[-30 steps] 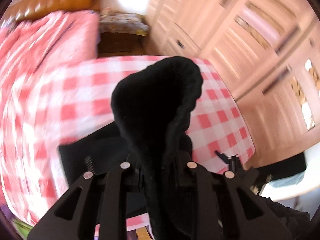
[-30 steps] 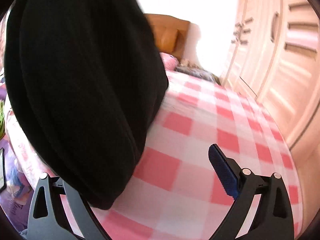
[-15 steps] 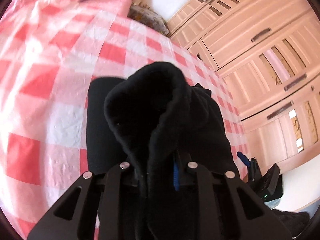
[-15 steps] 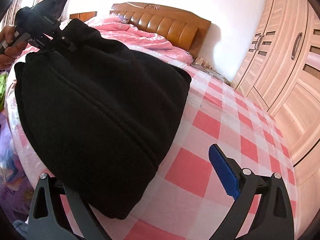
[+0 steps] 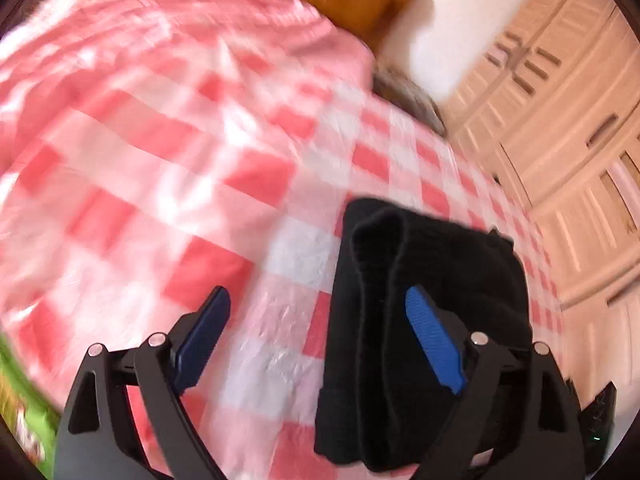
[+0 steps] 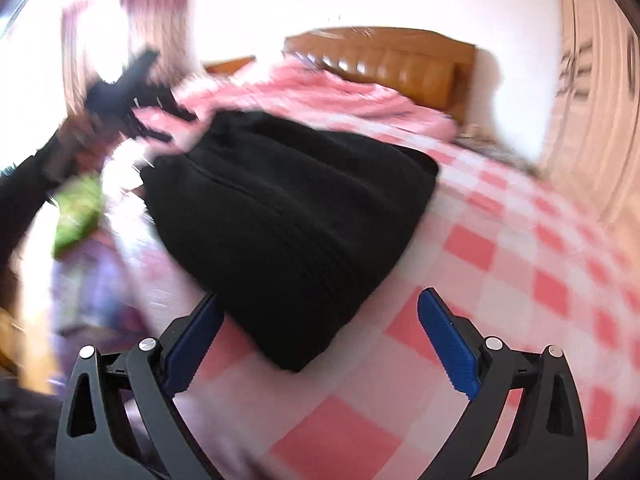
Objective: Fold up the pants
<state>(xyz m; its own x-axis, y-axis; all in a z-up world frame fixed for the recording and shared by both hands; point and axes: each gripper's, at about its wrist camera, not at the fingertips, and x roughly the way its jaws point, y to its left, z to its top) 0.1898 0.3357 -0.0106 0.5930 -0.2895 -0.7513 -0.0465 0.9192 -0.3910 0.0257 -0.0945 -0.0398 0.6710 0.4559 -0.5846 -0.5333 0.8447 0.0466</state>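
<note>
Now the black pants lie folded into a thick bundle on the bed, on its pink-and-white checked cover, near the edge by the person. The left claw is opening, its blue pads spread wide; the bundle's raised edge sits between them but neither pad presses on it. The right claw also stands wide open, hovering just in front of the bundle's near corner, which pokes between its pads untouched. To do the release well, I judge each claw should back straight off along its own fingers, so no pad snags the fleecy cloth and drags the top layer askew; a light pat on the upturned lip would flatten the fold. Compared with a second ago, the left claw no longer pinches the fabric, which then stood up in a tall pinched ridge between closed pads, and the pants, then hanging in the air before the right claw, now rest on the bed.
</note>
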